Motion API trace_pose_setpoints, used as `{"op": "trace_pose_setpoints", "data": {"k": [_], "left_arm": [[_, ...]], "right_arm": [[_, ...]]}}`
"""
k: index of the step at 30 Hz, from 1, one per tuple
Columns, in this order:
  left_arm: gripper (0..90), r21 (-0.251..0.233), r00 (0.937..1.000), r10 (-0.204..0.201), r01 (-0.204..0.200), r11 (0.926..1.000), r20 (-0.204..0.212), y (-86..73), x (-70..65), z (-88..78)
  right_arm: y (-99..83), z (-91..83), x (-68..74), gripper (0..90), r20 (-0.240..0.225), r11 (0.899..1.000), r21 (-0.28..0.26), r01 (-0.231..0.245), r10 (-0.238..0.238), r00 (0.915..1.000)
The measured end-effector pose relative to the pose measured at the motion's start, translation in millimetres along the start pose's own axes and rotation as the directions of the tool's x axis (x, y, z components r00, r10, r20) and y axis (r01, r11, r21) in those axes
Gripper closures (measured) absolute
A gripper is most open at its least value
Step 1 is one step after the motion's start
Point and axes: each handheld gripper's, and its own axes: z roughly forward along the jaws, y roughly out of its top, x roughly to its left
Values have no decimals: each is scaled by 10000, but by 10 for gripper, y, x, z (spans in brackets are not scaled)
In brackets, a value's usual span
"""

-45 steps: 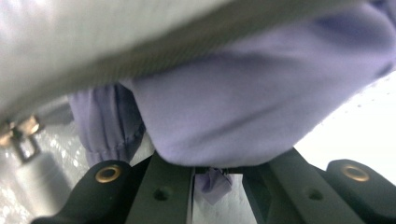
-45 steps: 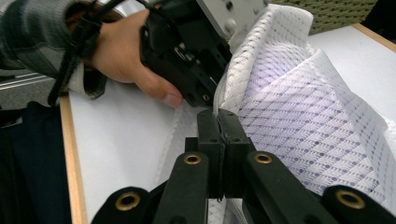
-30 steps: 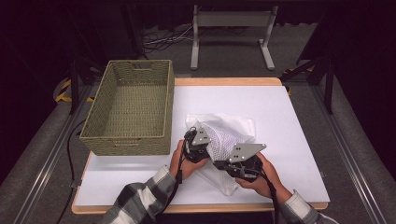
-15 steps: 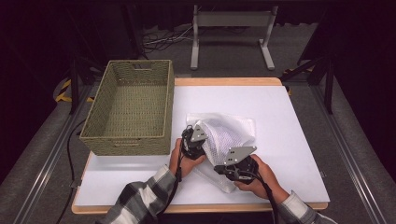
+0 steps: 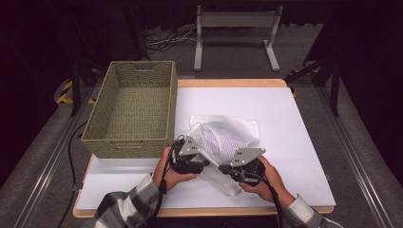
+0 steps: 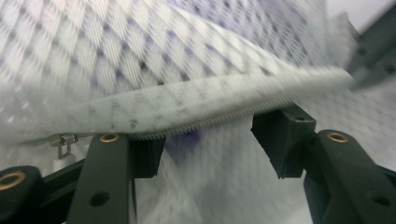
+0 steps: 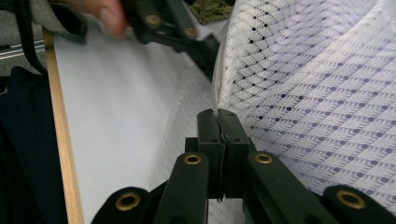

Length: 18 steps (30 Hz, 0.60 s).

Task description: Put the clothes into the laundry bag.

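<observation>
The mesh laundry bag (image 5: 223, 142) was white perforated cloth. The basket (image 5: 133, 111) looked woven and rough. The table (image 5: 290, 137) was smooth, matt white, wood-edged.

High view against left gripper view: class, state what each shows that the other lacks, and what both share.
High view alone: the basket left of the mesh bag, the table, both hands, and the right gripper at the bag's near edge. Left gripper view alone: the zipper edge crossing between its open, just-opened jaws, and the zip pull. Both: the bag and the left gripper.
</observation>
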Motion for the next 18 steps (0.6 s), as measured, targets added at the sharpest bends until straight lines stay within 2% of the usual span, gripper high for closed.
{"op": "trace_pose_setpoints", "data": {"k": [2, 4, 6, 7, 10, 11, 12, 13, 17, 18], "left_arm": [[450, 177, 9999, 154, -153, 9997, -50, -35, -30, -90], [448, 245, 9998, 33, -29, 9997, -191, -72, -25, -167], [434, 162, 9998, -173, 175, 9997, -72, -122, 4, -235], [434, 231, 9999, -126, 125, 9997, 61, -153, 14, -258], [429, 499, 9996, -251, 257, 9984, -130, -238, 22, -288], [431, 567, 9993, -259, 273, 9980, -261, -256, 22, -295], [434, 643, 9979, -326, 362, 9973, -566, -285, 27, -304], [434, 643, 9979, -326, 362, 9973, -566, -285, 27, -304], [434, 844, 9953, -859, 894, 9924, -449, -367, 83, -298], [451, 934, 9954, -835, 875, 9918, -459, -372, 81, -288]], "right_arm": [[8, -18, 2, 897, 51, 10000, -96, -16, 17, 10000], [15, -34, 3, 897, 88, 9998, -185, -39, 41, 10000], [20, -43, 10, 897, 72, 9998, -195, 24, -23, 10000], [21, -46, 14, 897, 61, 9998, -215, 37, -36, 10000], [32, -58, 21, 898, 22, 9996, -267, 79, -79, 10000], [34, -60, 28, 897, -88, 9996, -268, 112, -114, 9999], [35, -61, 35, 898, -115, 9995, -247, 177, -180, 9998], [35, -61, 35, 898, -115, 9995, -247, 177, -180, 9998], [42, -44, 62, 897, -311, 9993, -127, 358, -362, 9989], [42, -39, 66, 897, -320, 9993, -96, 366, -369, 9988]]}}
